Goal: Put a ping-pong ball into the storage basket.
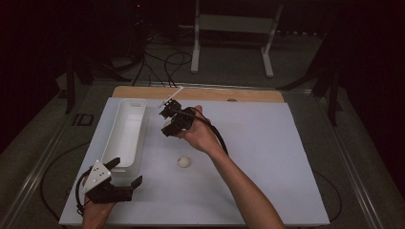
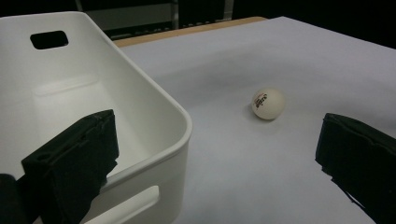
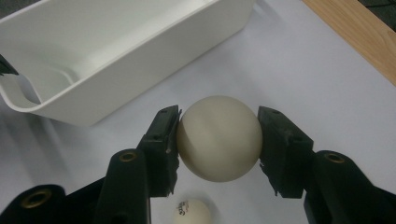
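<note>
The right tool (image 3: pixel 218 140) clamps a cream ball (image 3: pixel 218 137) above the bench (image 1: pixel 267 157) beside the white bin (image 1: pixel 125 131); the left tool (image 2: pixel 219 158) gapes wide at the bin's near corner, a second ball (image 1: pixel 183 161) lying loose.

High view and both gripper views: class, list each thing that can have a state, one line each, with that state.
Right hand-held gripper: shut on plain cream ball.
Plain cream ball: clamped between the jaws, above the white sheet.
Left hand-held gripper: open, one jaw inside the tub, one outside.
White rectangular plastic tub: upright, empty.
Cream printed ball: loose on the sheet.
</note>
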`<state>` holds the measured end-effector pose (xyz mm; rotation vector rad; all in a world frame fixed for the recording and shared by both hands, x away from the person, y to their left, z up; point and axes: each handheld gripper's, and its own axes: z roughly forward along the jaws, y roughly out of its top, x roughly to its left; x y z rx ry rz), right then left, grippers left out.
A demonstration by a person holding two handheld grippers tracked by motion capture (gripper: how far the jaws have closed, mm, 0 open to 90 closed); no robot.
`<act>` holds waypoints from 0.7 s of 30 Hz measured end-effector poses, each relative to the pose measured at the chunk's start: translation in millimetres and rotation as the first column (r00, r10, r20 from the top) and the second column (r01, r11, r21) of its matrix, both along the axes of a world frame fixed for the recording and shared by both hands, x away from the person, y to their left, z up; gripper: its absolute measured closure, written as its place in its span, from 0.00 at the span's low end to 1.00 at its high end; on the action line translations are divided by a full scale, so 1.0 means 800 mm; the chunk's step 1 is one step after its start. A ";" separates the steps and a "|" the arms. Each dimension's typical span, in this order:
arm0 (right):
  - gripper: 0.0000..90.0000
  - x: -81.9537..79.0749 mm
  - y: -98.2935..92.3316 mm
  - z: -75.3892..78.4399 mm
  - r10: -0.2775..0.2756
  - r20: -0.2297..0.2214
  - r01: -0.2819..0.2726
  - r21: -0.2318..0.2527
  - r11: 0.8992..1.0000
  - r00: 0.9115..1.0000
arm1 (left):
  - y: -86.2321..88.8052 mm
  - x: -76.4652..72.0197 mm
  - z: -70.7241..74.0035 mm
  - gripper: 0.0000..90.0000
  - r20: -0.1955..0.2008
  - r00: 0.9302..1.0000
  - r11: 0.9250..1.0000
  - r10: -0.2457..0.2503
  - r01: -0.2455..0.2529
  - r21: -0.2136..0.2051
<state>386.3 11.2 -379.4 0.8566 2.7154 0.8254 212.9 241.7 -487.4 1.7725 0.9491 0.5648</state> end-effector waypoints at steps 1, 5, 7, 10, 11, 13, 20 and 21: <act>0.56 -0.001 0.002 0.001 -0.001 -0.001 0.001 0.003 1.000 1.000 | 0.000 0.000 0.000 0.00 0.000 1.000 1.000 0.000 0.000 0.000; 0.56 -0.002 0.006 0.003 -0.001 -0.002 0.001 0.007 1.000 1.000 | 0.000 0.000 0.000 0.00 -0.001 1.000 1.000 0.000 0.000 0.000; 0.56 -0.002 0.007 0.003 0.004 -0.002 -0.004 0.007 1.000 1.000 | 0.000 0.000 0.000 0.00 -0.001 1.000 1.000 -0.001 0.001 -0.001; 0.56 -0.002 0.008 0.003 0.006 -0.003 -0.006 0.007 1.000 1.000 | 0.000 0.000 0.000 0.00 -0.002 1.000 1.000 -0.001 0.001 -0.002; 0.56 -0.002 0.009 0.003 0.006 -0.003 -0.006 0.007 1.000 1.000 | 0.000 0.000 0.000 0.00 -0.002 1.000 1.000 -0.001 0.001 -0.002; 0.56 -0.003 0.010 0.004 0.010 -0.003 -0.010 0.006 1.000 1.000 | 0.000 0.000 0.000 0.00 -0.002 1.000 1.000 -0.001 0.001 -0.002; 0.56 -0.003 0.016 0.005 0.016 -0.001 -0.016 0.011 1.000 1.000 | 0.000 0.000 0.000 0.00 -0.002 1.000 1.000 -0.002 0.002 -0.001; 0.56 -0.004 0.017 0.006 0.018 0.000 -0.018 0.010 1.000 1.000 | 0.000 0.000 0.000 0.00 -0.002 1.000 1.000 -0.002 0.002 -0.002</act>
